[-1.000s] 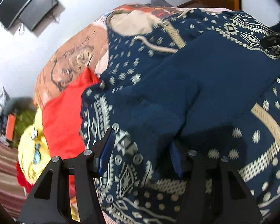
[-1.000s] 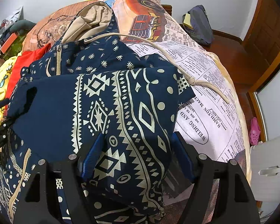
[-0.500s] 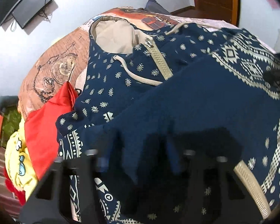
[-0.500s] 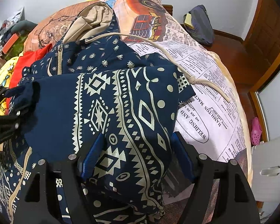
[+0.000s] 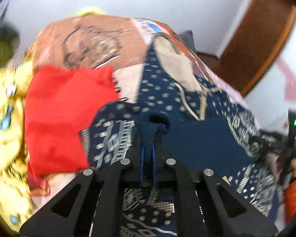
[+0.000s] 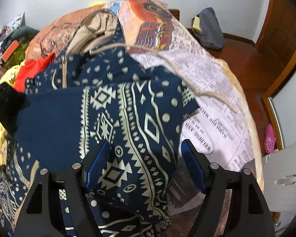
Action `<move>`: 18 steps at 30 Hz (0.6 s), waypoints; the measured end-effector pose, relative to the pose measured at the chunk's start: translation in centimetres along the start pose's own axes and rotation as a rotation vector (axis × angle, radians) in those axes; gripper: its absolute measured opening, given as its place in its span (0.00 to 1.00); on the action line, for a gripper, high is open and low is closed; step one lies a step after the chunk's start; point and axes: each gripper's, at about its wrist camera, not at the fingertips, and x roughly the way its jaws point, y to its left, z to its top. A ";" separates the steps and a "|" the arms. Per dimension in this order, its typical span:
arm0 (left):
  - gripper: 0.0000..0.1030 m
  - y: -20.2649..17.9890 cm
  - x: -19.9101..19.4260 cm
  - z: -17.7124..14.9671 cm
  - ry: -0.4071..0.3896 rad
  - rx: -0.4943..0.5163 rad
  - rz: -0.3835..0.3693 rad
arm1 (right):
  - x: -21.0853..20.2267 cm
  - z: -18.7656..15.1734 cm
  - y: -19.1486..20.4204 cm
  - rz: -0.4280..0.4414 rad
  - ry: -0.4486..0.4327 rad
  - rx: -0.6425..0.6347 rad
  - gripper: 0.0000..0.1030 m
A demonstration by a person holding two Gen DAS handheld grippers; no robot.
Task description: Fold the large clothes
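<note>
Left gripper (image 5: 148,154) has just closed, pinching a navy cuff of the patterned hoodie (image 6: 128,118) spread on the bed (image 6: 217,102), while right gripper (image 6: 146,164) straddles it, jaws wide.

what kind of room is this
Most likely a bedroom: a bed with a printed bedspread fills the view, clothes such as a navy patterned hoodie lie on it, and a wooden door stands behind.

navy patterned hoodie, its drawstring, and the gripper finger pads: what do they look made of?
Hoodie: soft knit, likely cotton-blend fleece, matte; it drapes and bunches, and the cream pattern looks printed. Drawstring: beige braided cord, probably cotton, matte and slightly fuzzy. Right gripper fingers: blue ribbed pads, seemingly rubber or soft plastic, on black matte rigid arms.
</note>
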 end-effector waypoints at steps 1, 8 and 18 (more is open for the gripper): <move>0.06 0.7 -0.2 -0.1 0.000 -0.026 -0.001 | -0.1 0.1 0.0 0.001 -0.004 0.004 0.70; 0.06 5.7 1.2 -3.7 0.073 -0.136 0.035 | 1.7 -0.2 0.5 -0.021 0.054 -0.016 0.70; 0.51 5.1 2.1 -7.5 0.149 0.032 0.267 | 2.1 -0.5 0.7 -0.034 0.075 -0.022 0.70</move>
